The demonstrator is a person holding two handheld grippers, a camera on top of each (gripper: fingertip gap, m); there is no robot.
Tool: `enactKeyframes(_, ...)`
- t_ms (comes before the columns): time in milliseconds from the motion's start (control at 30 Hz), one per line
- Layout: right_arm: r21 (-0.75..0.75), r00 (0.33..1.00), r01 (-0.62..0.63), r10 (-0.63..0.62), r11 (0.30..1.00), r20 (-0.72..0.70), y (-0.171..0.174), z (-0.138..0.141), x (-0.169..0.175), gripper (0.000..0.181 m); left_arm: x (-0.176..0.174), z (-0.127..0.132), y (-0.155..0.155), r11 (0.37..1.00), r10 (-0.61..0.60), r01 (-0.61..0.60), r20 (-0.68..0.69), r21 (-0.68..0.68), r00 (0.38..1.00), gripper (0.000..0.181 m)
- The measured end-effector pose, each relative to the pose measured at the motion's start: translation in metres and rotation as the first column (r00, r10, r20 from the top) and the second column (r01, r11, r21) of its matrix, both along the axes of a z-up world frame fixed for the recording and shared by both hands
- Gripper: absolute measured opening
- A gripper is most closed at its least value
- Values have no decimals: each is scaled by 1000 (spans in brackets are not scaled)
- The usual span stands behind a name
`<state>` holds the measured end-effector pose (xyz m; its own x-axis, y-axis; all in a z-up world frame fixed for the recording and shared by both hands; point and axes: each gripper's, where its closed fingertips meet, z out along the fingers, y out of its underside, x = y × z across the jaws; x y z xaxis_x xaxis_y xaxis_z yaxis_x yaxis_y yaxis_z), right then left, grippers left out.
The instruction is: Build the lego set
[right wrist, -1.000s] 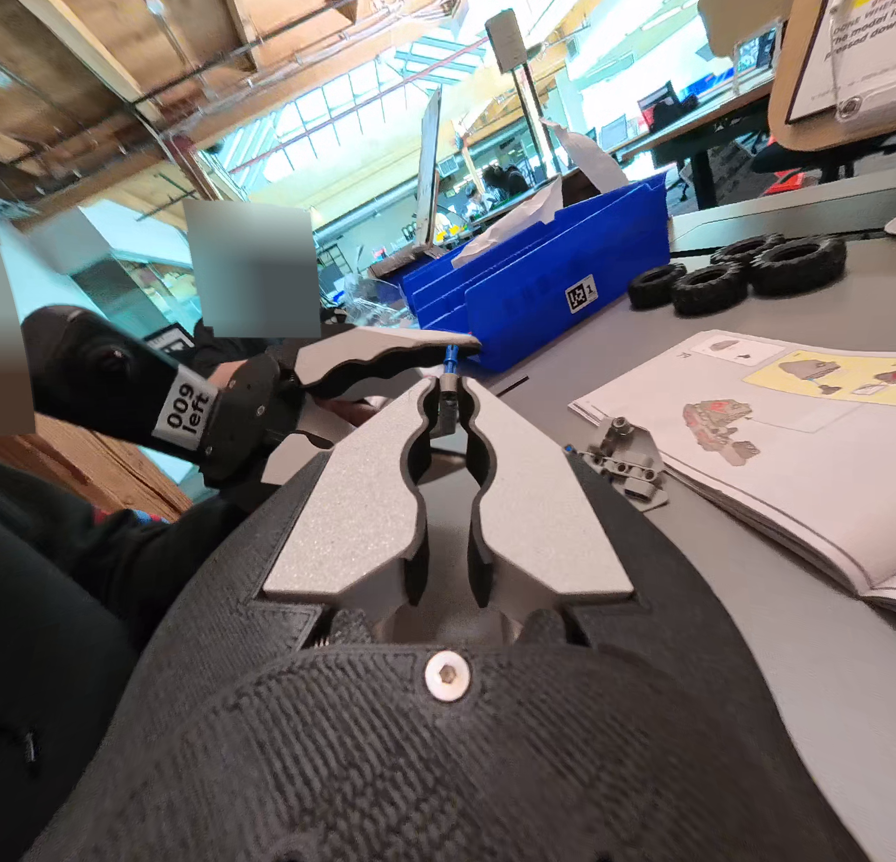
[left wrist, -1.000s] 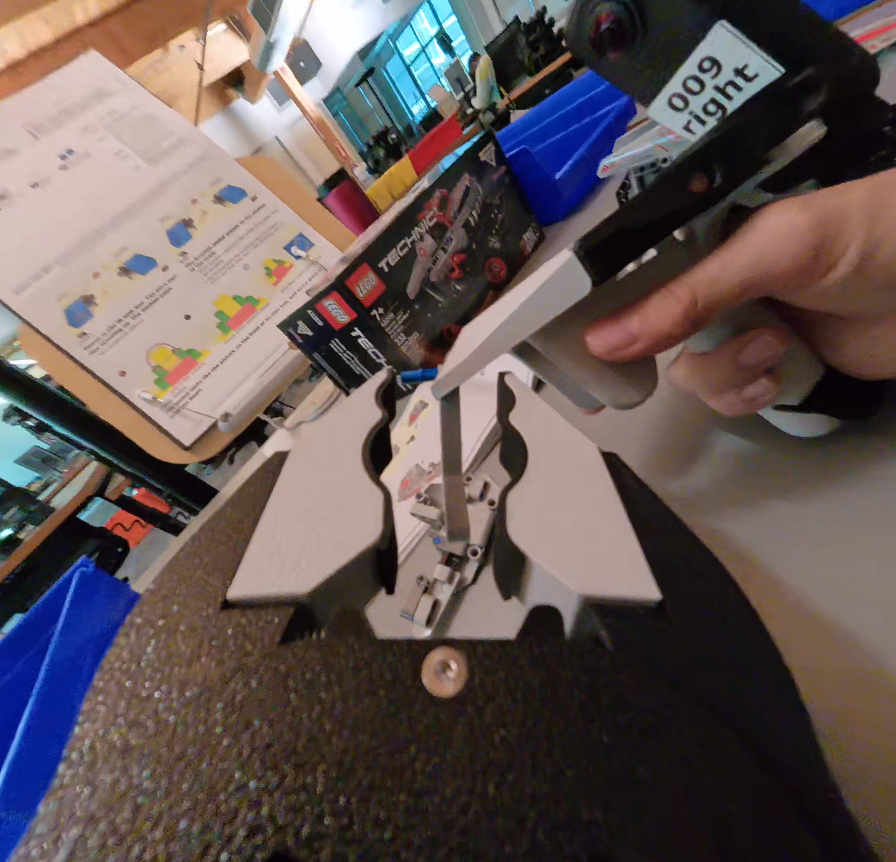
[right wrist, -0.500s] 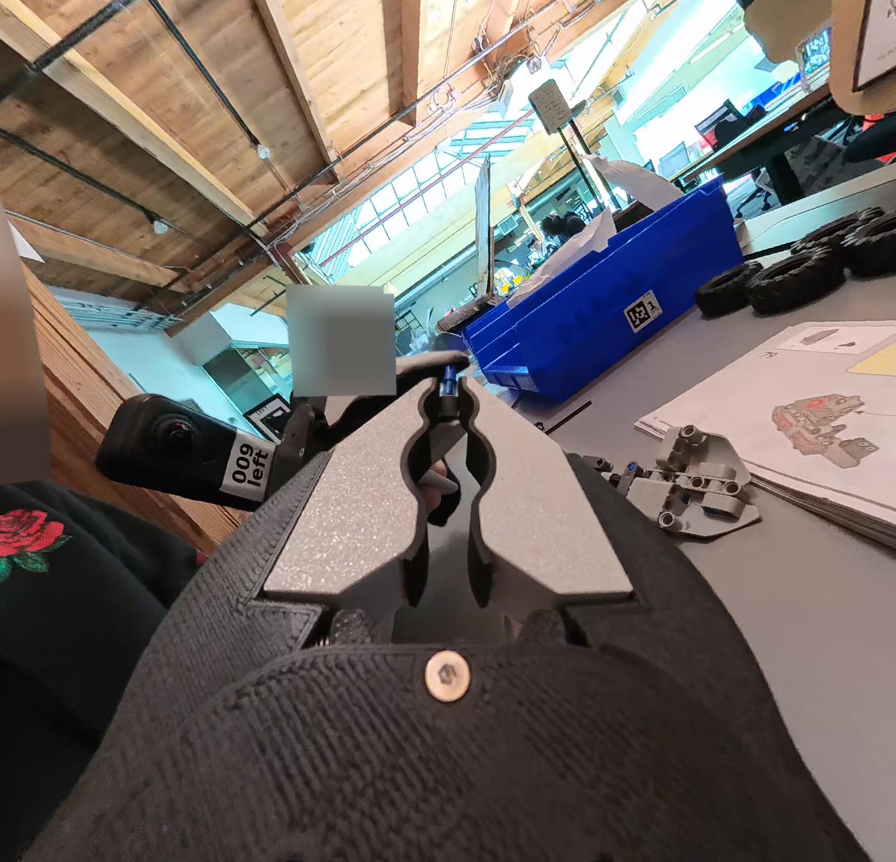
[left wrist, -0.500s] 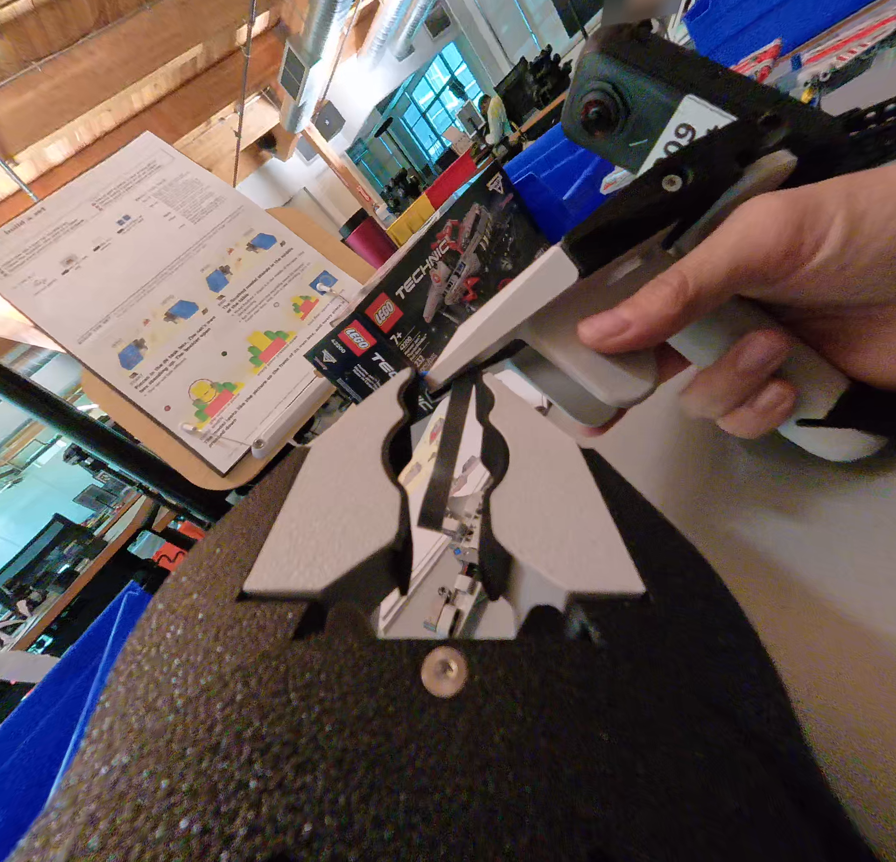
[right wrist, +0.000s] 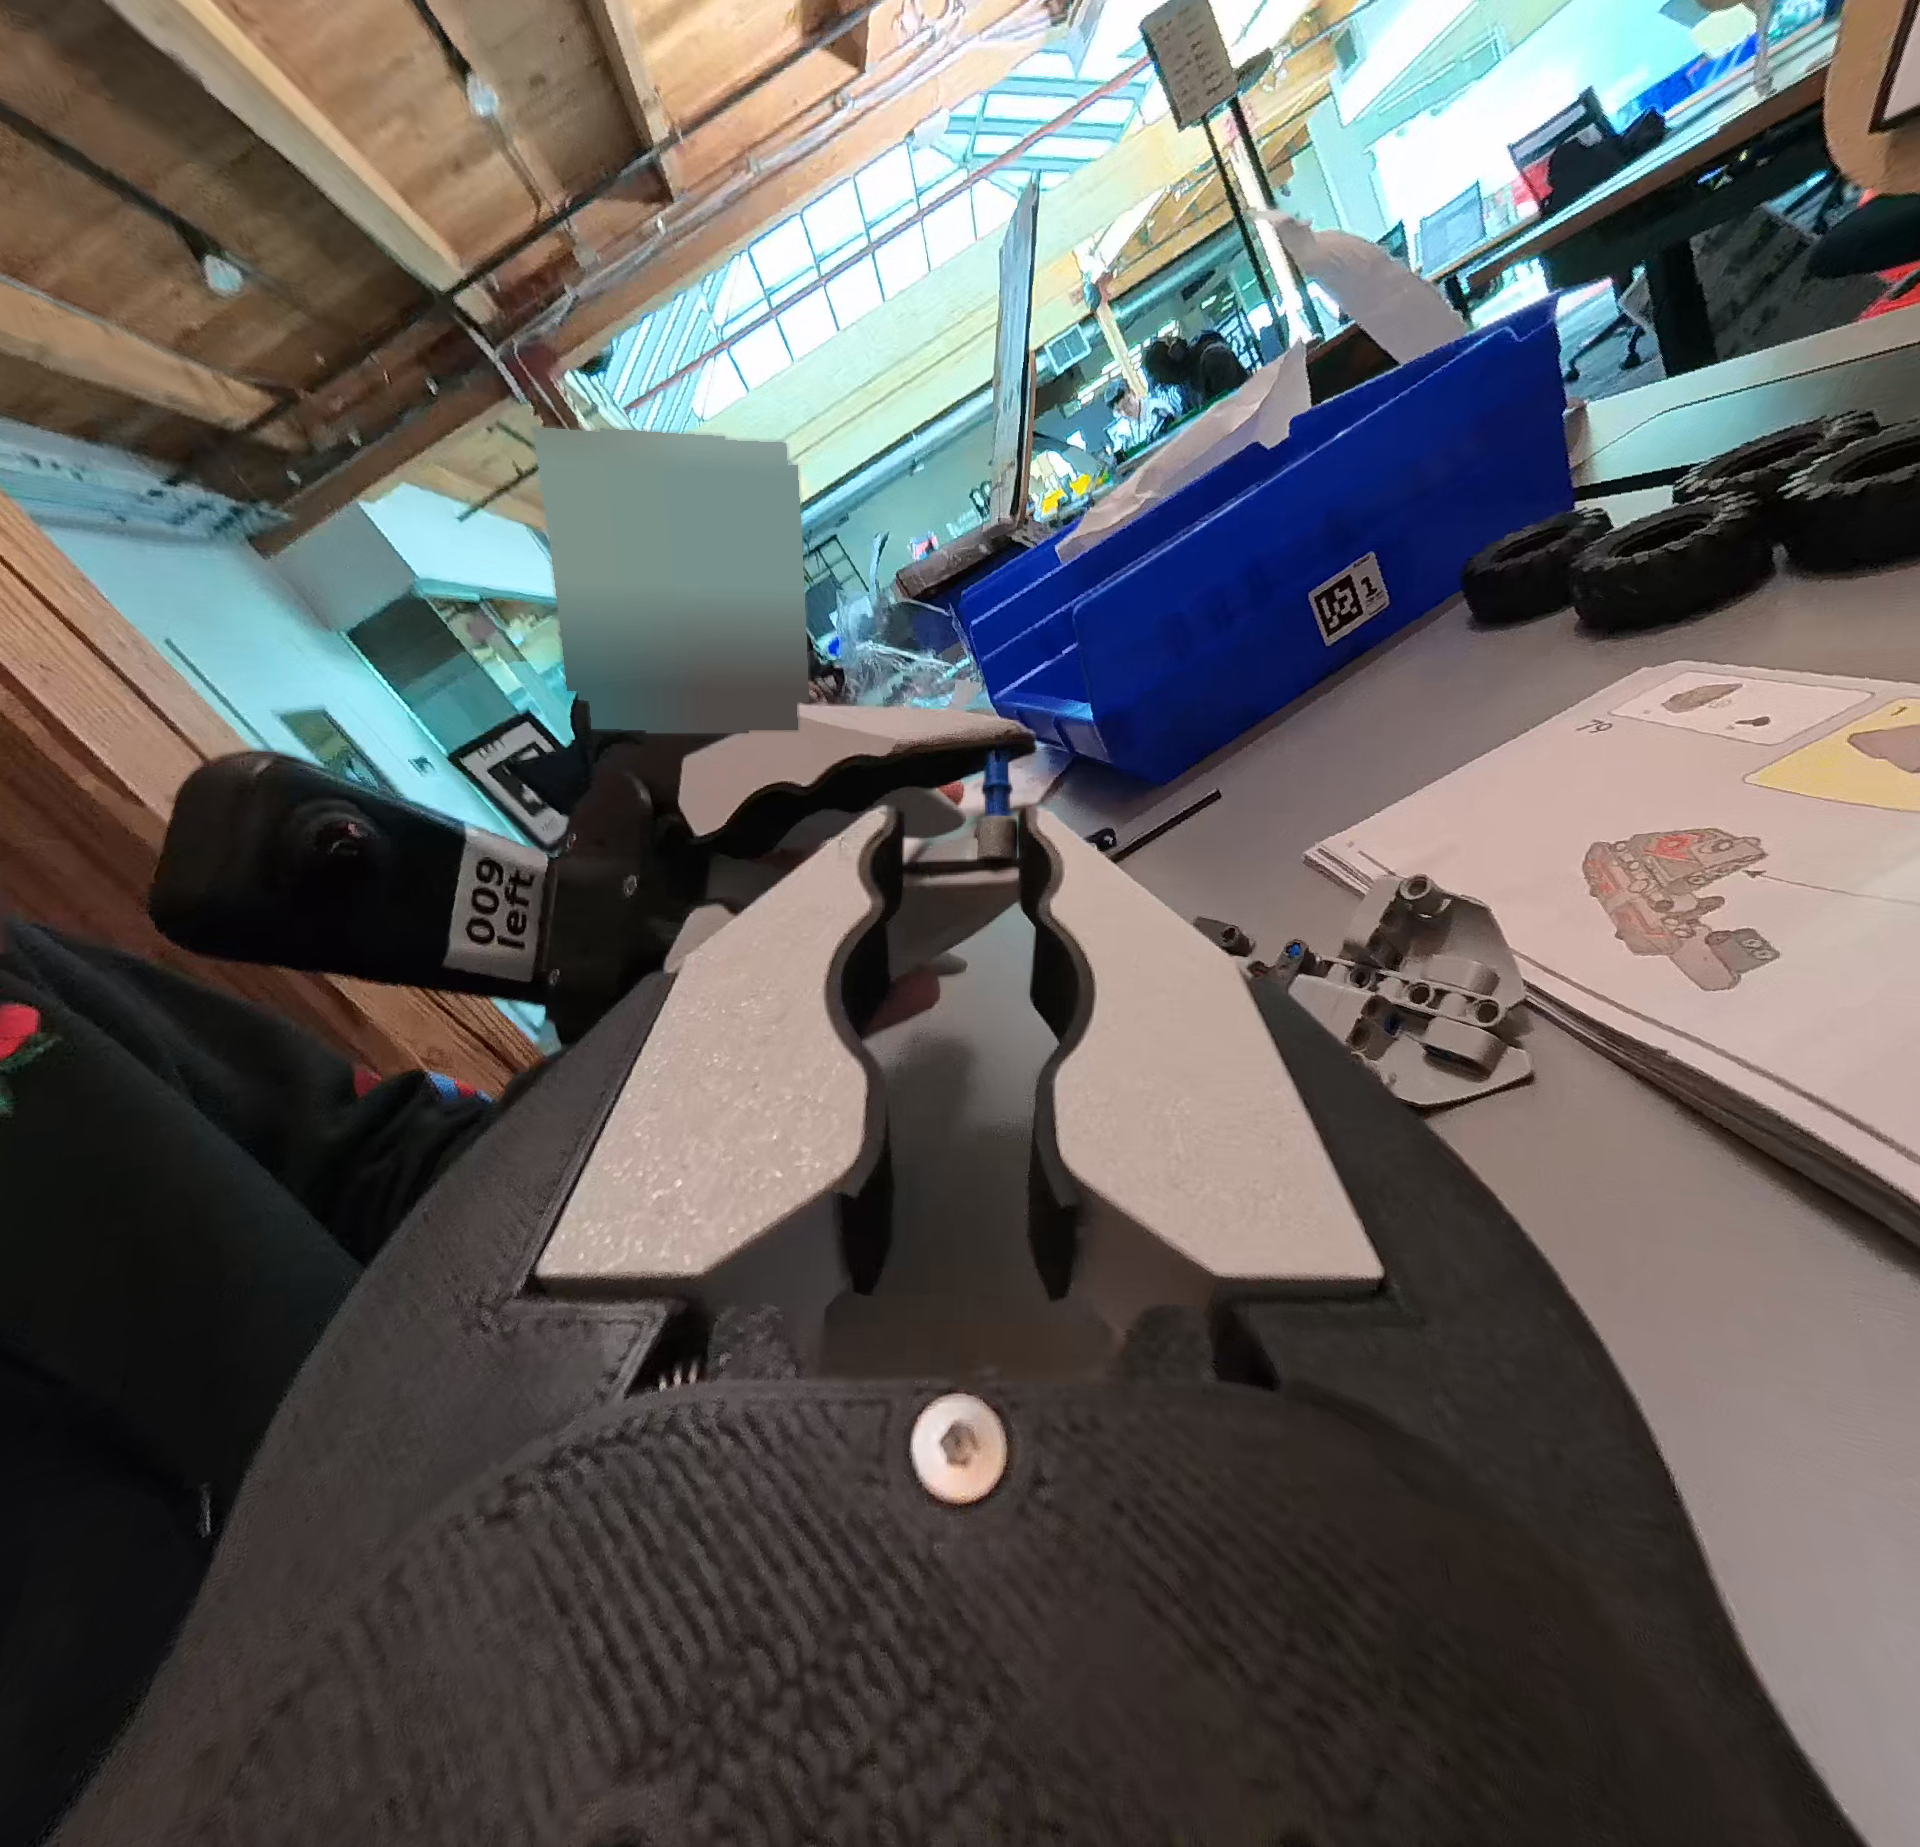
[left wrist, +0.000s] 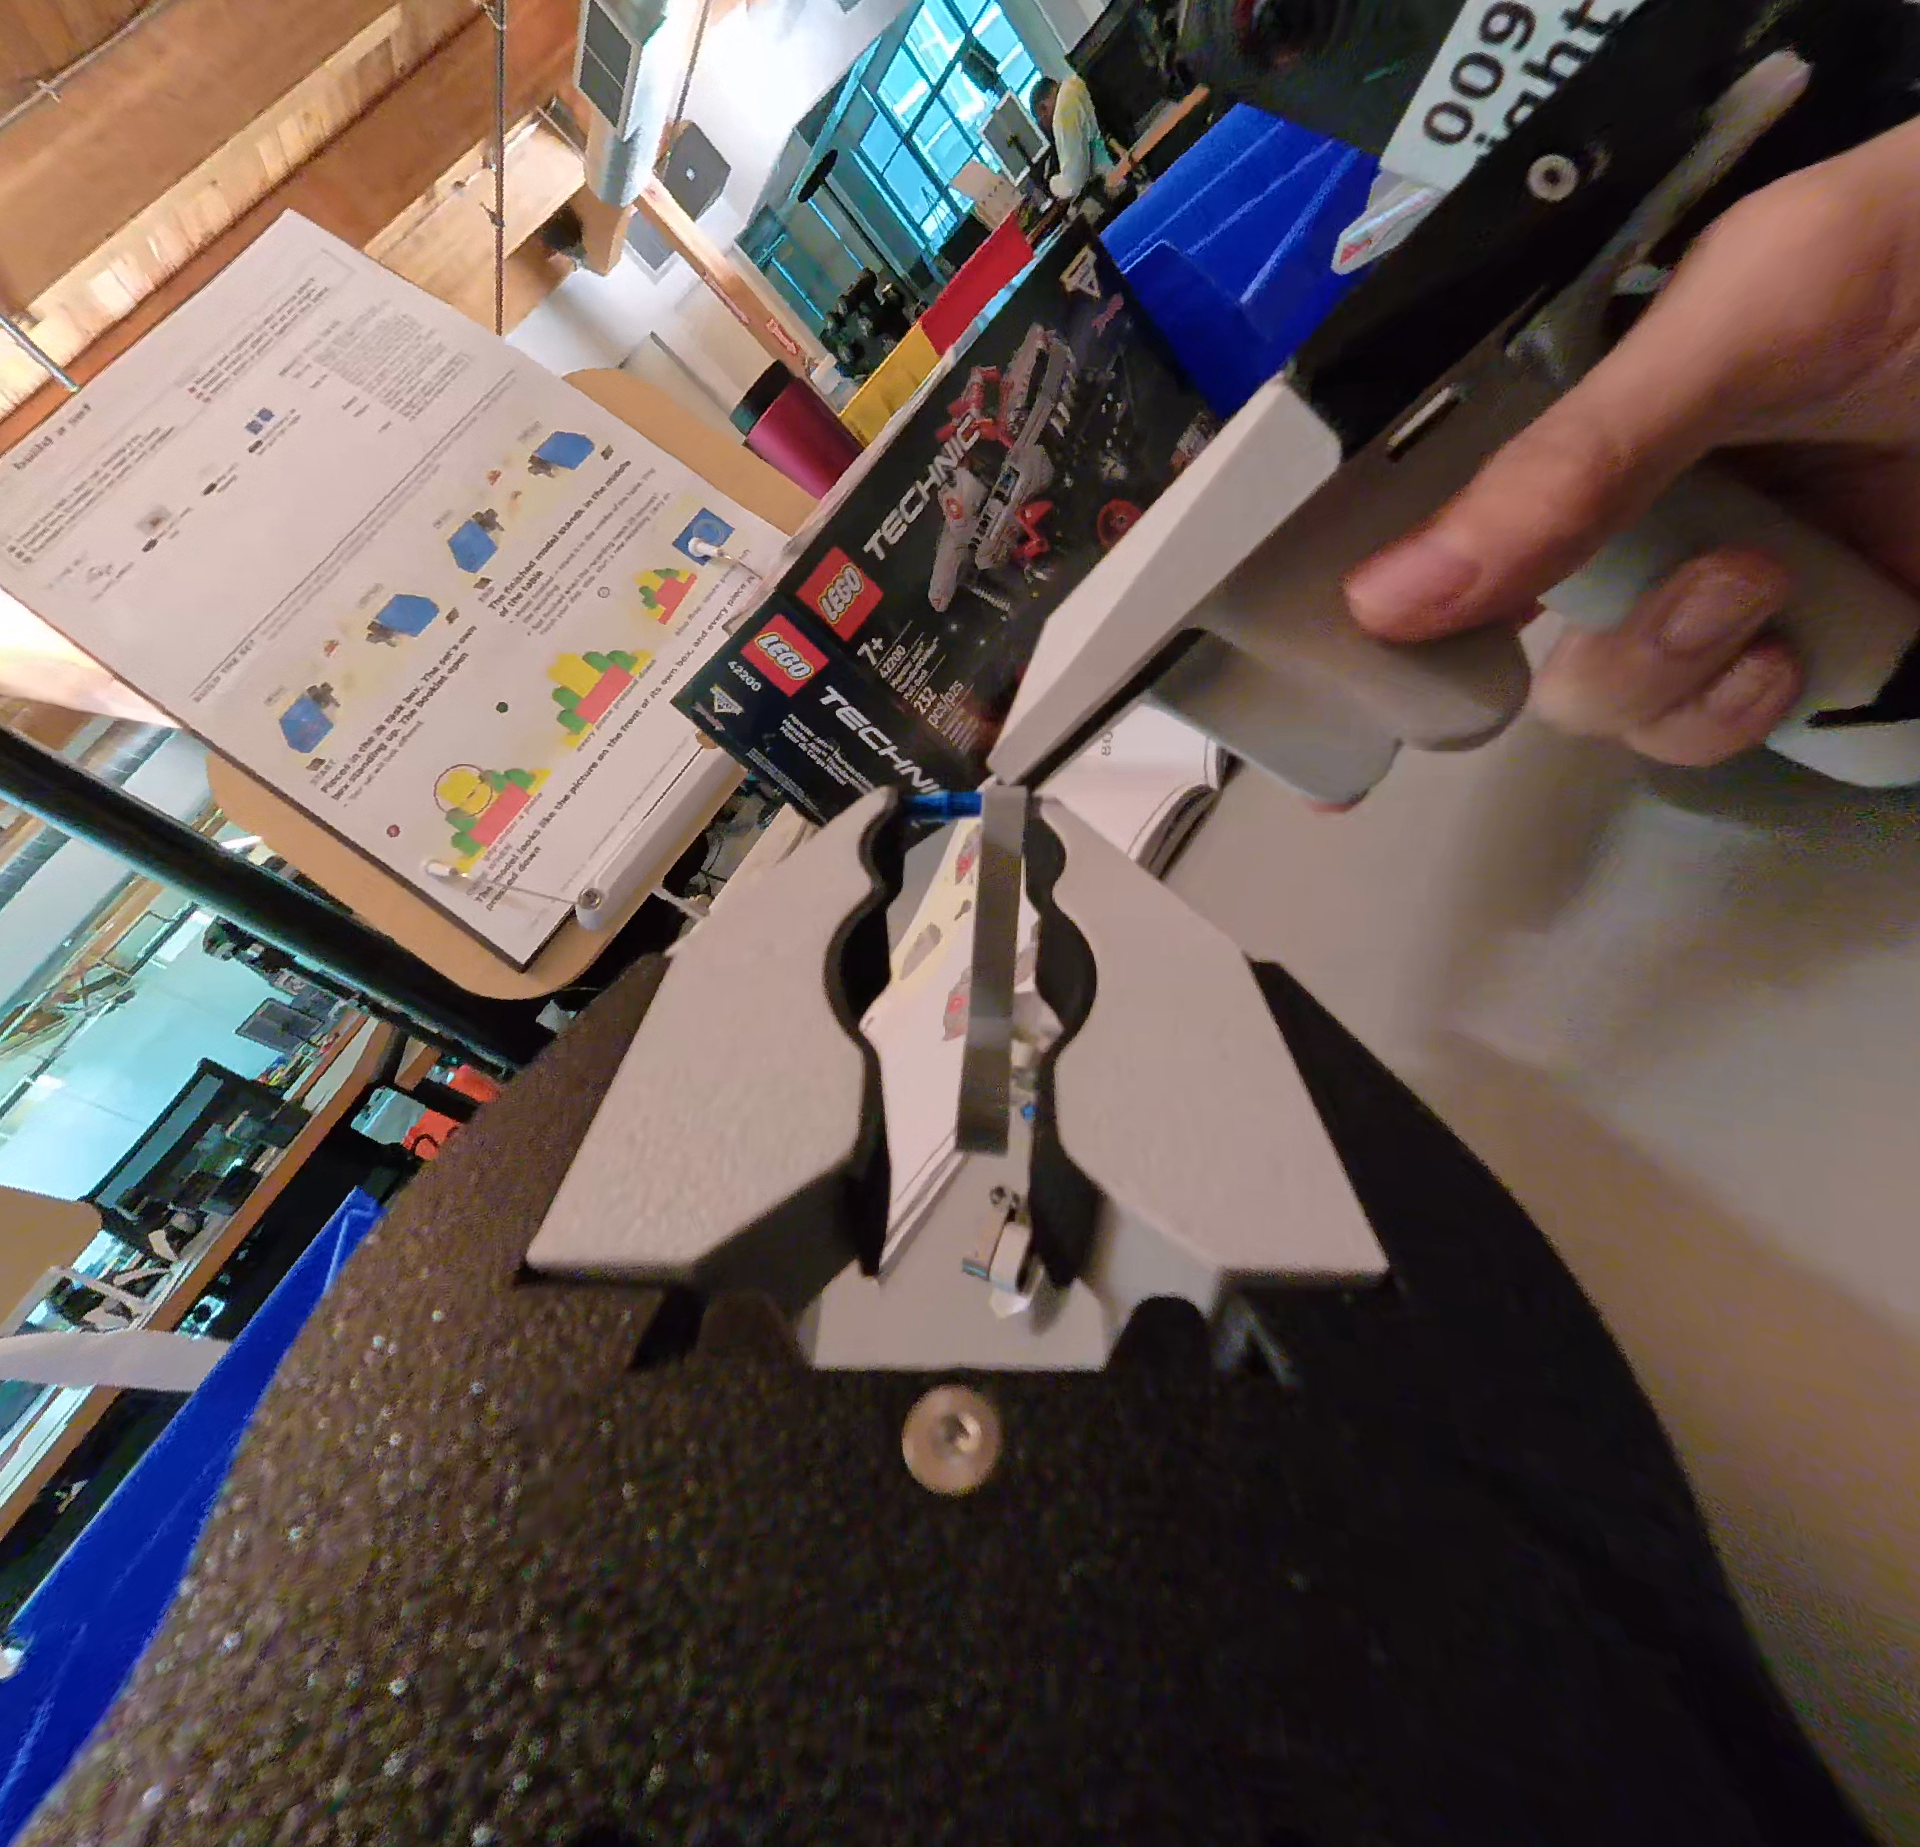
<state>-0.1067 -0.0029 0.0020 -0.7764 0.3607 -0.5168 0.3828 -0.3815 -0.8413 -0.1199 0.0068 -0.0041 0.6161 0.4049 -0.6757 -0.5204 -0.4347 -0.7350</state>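
Observation:
A long thin grey beam (left wrist: 987, 966) runs between the fingers of my left gripper (left wrist: 966, 805). A blue pin (left wrist: 940, 805) sits crosswise at the tips, between one finger and the beam. The left jaws press on the pin and beam together. In the right wrist view the beam's end (right wrist: 995, 843) and the blue pin (right wrist: 995, 774) stand between the tips of my right gripper (right wrist: 961, 821). The right jaws stand wider than the beam, which lies against the right-hand finger. The left gripper's upper finger (right wrist: 862, 758) lies over the pin.
A grey part-built assembly (right wrist: 1403, 1008) lies on the grey table beside the open instruction booklet (right wrist: 1714, 914). Several black tyres (right wrist: 1662, 561) and a blue bin (right wrist: 1247, 592) stand behind. The set's box (left wrist: 966, 571) and a clipboard sheet (left wrist: 416, 571) are at the back. The tips of both grippers are at nearly the same place.
My left jaws have narrowed from wide apart onto the pin and beam. My right jaws have widened around the beam's end. Both grippers stay tip to tip above the table.

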Motion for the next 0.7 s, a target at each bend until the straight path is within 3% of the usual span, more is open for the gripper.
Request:
enactKeyframes(233, 75, 1000, 25, -24, 997, -8, 10, -5, -5, 18, -5, 3, -7, 1000, -3, 3, -1, 13, 1000, 20)
enactKeyframes(533, 72, 1000, 0, -1, 997, 7, 5, -7, -2, 0, 2, -4, 0, 998, -46, 46, 5, -34, 999, 20)
enactKeyframes(700, 138, 1000, -7, 7, 990, 0, 5, -12, -1, 10, 4, -7, 3, 997, -49, 47, -23, -68, 999, 19)
